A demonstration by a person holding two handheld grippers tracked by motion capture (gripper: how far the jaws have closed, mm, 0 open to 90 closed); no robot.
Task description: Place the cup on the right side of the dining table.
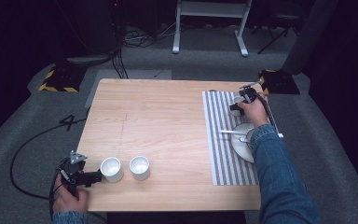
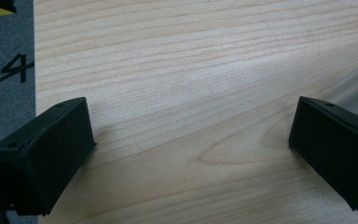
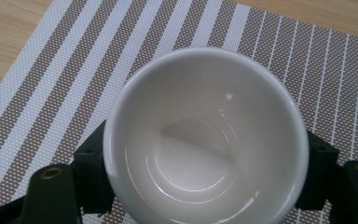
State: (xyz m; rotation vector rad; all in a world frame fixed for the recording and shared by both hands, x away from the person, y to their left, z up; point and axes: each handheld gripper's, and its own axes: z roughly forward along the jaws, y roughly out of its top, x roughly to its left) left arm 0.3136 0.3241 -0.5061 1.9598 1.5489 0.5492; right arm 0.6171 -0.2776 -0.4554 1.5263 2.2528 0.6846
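Observation:
My right gripper (image 1: 237,106) is at the far right over the striped placemat (image 1: 223,158). A white cup (image 3: 205,140) stands upright on the mat between its jaws. The jaws sit close on either side, loosely around the cup, and its rim hides the pads. A white plate (image 1: 242,145) with cutlery (image 1: 233,132) across it lies nearer on the mat. My left gripper (image 1: 97,176) rests at the near left corner, open, with bare wood between its jaws (image 2: 191,140). Just to its right stand two white cups (image 1: 111,169) (image 1: 140,167).
The wooden table (image 1: 158,112) has grey carpet around it. A cable (image 1: 23,154) trails on the floor to the left. Yellow-and-black blocks (image 1: 56,80) sit by the far corners, and a white frame (image 1: 209,28) stands behind.

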